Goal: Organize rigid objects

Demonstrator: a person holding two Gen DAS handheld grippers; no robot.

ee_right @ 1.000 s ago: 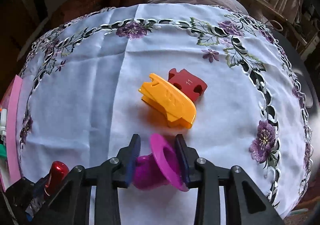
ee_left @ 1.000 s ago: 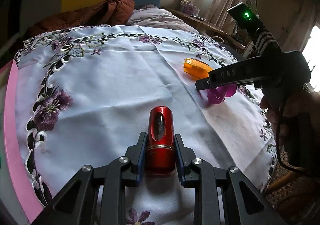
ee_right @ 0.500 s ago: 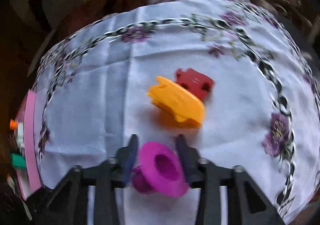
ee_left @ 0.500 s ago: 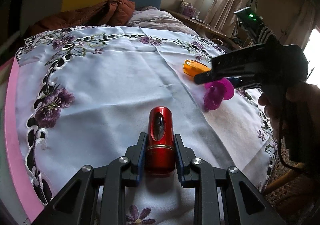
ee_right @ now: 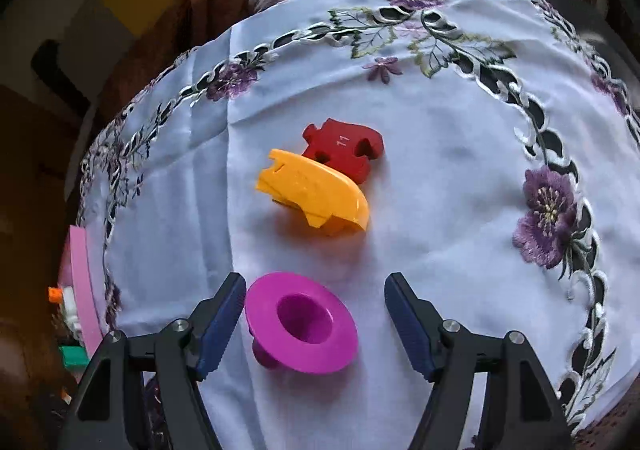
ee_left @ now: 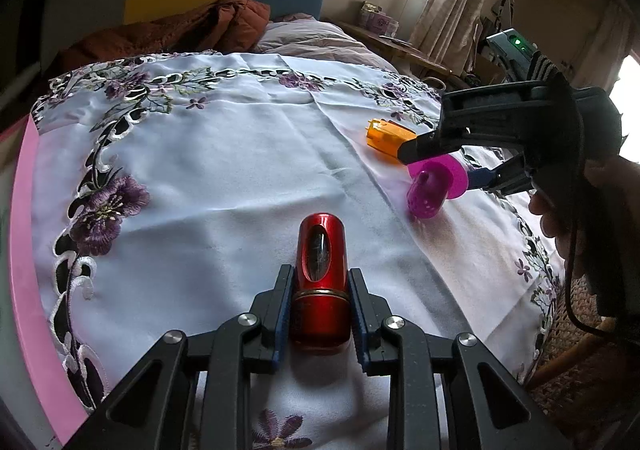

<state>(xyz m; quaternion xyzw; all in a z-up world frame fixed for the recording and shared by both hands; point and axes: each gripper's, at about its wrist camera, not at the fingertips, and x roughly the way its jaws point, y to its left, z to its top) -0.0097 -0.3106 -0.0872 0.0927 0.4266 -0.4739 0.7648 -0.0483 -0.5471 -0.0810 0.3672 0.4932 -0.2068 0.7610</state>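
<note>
1. An orange piece (ee_right: 316,194) leans on a red puzzle piece (ee_right: 344,148) on the embroidered cloth (ee_right: 440,178), just beyond the magenta cup (ee_right: 302,334).
2. The right gripper (ee_right: 316,324) has its fingers opening, with the magenta cup lying loose between them.
3. The left gripper (ee_left: 320,314) is clenched on a red cylinder (ee_left: 320,274).

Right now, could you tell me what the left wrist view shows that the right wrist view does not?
Only the left wrist view: the left gripper shut on the red cylinder, plus the person's hand.

Only the right wrist view: the red puzzle piece behind the orange piece.

Both: the embroidered cloth, the orange piece, and the magenta flanged cup between the right gripper's opening jaws, neither pad pressing it.
</note>
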